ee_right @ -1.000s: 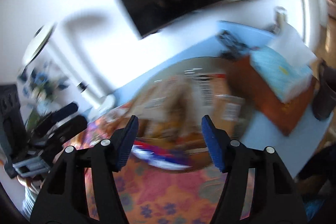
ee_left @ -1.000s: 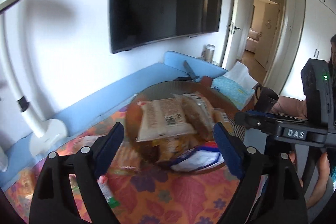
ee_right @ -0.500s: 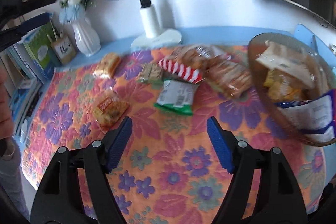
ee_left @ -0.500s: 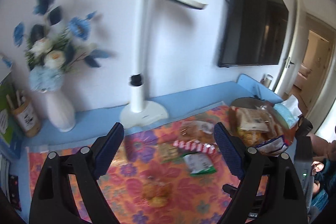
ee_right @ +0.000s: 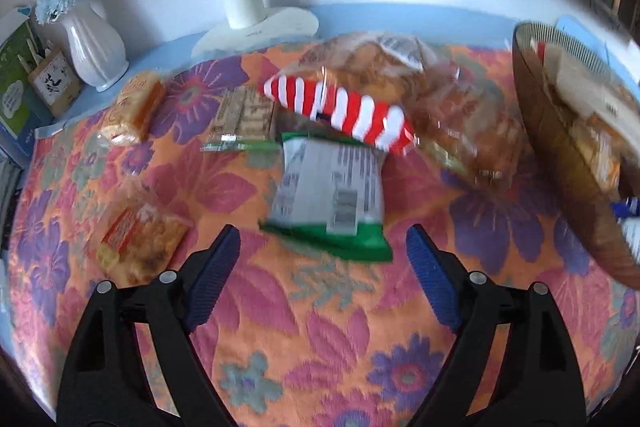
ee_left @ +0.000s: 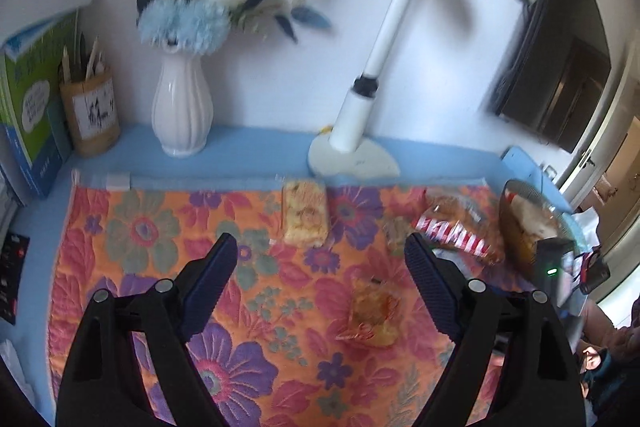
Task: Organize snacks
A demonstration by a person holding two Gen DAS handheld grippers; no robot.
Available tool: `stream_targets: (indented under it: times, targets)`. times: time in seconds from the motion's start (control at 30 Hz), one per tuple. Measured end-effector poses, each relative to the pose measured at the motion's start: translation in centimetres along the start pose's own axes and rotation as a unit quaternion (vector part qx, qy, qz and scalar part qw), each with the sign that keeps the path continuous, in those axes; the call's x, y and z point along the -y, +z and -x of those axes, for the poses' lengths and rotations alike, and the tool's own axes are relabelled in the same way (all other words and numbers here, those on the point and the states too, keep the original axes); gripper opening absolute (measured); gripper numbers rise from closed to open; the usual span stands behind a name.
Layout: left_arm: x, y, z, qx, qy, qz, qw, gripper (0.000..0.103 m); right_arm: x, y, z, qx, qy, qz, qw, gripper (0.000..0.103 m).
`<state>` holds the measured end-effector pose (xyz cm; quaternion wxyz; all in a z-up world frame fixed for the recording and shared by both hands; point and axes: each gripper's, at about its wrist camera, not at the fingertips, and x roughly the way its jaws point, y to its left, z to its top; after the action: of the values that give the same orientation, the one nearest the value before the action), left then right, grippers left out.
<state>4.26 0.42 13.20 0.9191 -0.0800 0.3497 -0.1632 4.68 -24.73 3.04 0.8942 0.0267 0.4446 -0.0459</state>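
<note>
Several snack packs lie on the floral mat (ee_right: pixel 320 327). In the right wrist view a green-and-white pack (ee_right: pixel 330 195) lies just ahead of my open, empty right gripper (ee_right: pixel 322 243), with a red-and-white striped pack (ee_right: pixel 340 111), a clear bag of brown snacks (ee_right: pixel 460 115), a small cracker pack (ee_right: pixel 246 117) and two orange packs (ee_right: pixel 140 243) (ee_right: pixel 134 109) around it. The brown bowl (ee_right: pixel 560 171) at right holds several packs. My left gripper (ee_left: pixel 320 255) is open and empty above the mat, with an orange pack (ee_left: pixel 374 311) between its fingers and a yellow pack (ee_left: pixel 304 213) beyond.
A white lamp base (ee_left: pixel 352 159), a white vase of blue flowers (ee_left: pixel 182 107), a pen holder (ee_left: pixel 90 107) and books (ee_left: pixel 28 99) stand along the back wall. A TV (ee_left: pixel 560 67) hangs at right. The other gripper's body (ee_left: pixel 556 267) shows by the bowl.
Both grippers have swung left, away from the bowl, over the mat. The right gripper has come lower toward the green-and-white pack. Both stay open and empty.
</note>
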Motion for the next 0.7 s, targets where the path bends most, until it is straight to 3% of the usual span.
stream_targets:
  times: [0.13,0.27,0.47,0.7]
  targets:
    - [1.8,2.0,1.8,0.018,-0.013,-0.017,0.9996,0.085,0.5,0.2,-2.0,-0.019,-0.005,-0.021,1.0,0.1]
    - [2.8,3.0,2.4,0.027,-0.014,-0.029,0.9991,0.085,0.0,0.1,-2.3,-0.026,-0.026,-0.008,0.999,0.1]
    - [4.2,4.9,3.3,0.04,-0.014,-0.027,0.9987,0.087,-0.2,-1.1,-1.9,0.002,-0.028,-0.023,0.999,0.1]
    - [5.7,6.8,3.2,0.05,0.041,-0.002,0.9979,0.092,-0.1,-0.9,-1.9,0.002,-0.026,-0.024,0.999,0.1]
